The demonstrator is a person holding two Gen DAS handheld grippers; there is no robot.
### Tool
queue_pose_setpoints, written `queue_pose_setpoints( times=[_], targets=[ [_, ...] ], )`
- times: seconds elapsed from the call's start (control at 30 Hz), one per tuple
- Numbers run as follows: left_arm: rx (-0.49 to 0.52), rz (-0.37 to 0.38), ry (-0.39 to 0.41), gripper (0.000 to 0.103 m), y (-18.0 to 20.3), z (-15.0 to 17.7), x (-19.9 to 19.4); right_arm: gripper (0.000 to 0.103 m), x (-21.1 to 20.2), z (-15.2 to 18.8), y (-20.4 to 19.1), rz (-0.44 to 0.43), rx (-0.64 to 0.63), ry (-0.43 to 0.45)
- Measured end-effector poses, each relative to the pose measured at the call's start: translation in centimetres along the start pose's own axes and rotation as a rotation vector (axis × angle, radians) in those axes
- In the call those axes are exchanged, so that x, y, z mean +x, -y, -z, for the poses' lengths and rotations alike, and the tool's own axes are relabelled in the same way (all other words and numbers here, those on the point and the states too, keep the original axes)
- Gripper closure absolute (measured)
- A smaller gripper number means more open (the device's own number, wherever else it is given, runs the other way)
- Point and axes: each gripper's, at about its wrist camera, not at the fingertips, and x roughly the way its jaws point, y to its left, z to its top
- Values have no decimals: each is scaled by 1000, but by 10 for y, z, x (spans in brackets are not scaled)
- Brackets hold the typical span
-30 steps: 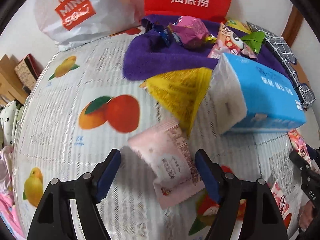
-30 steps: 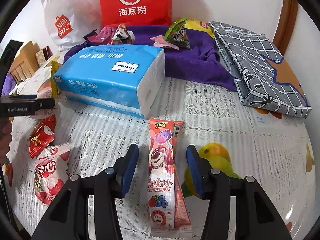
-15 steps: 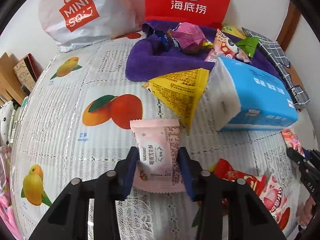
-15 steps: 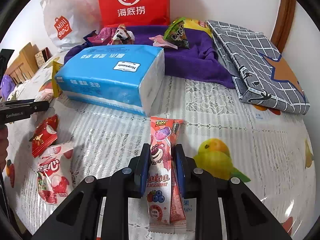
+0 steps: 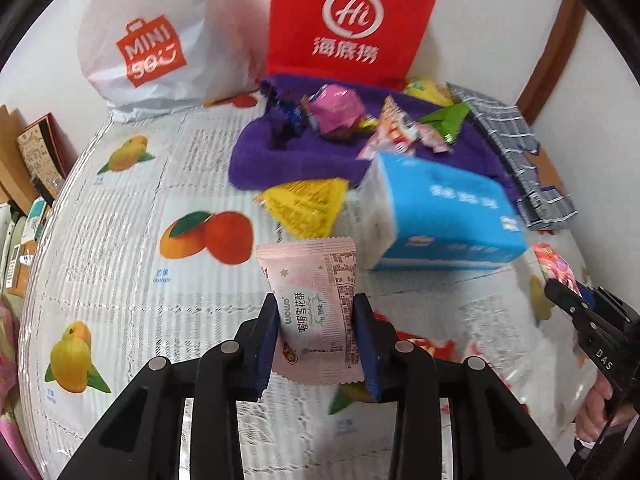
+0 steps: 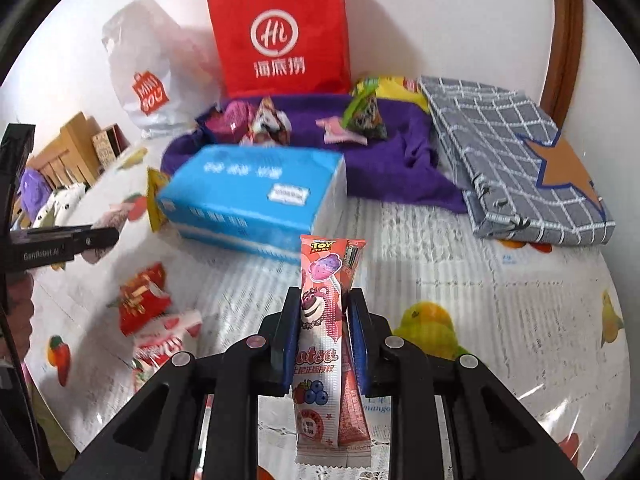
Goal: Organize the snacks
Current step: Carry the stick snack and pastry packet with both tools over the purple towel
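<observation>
Home room, fruit-print tablecloth (image 5: 120, 208), shopping bags (image 5: 352, 24) at wall behind it, folded cloth (image 6: 516, 152), tissue pack (image 6: 256, 196)

Blue tissue pack (image 5: 444, 216): printed text smeared by motion blur in both views, unreadable. Yellow packet (image 5: 308, 206) beside the pack: right corner hidden behind it; in the right wrist view only a sliver (image 6: 154, 200) shows past the pack's left end. Red snacks in front of the pack (image 5: 420, 346): largely covered by the left gripper's fingers (image 5: 368, 352), shapes indistinct. Yellow bag (image 6: 396, 86) behind the purple towel (image 6: 400, 152): mostly hidden, label illegible. Pink snack packet (image 5: 314, 312): small print too fine to read.
</observation>
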Motion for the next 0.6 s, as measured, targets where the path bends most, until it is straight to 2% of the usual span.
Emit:
queue_pose_setpoints(
  times=[0.3,0.6],
  targets=[
    [20,62,53,69,18,-22,-23,80,-23,-34,-8,13,-9,80],
    [34,68,102,69,21,-57,-39,80,-29,-82,-5,49,20,125]
  ],
)
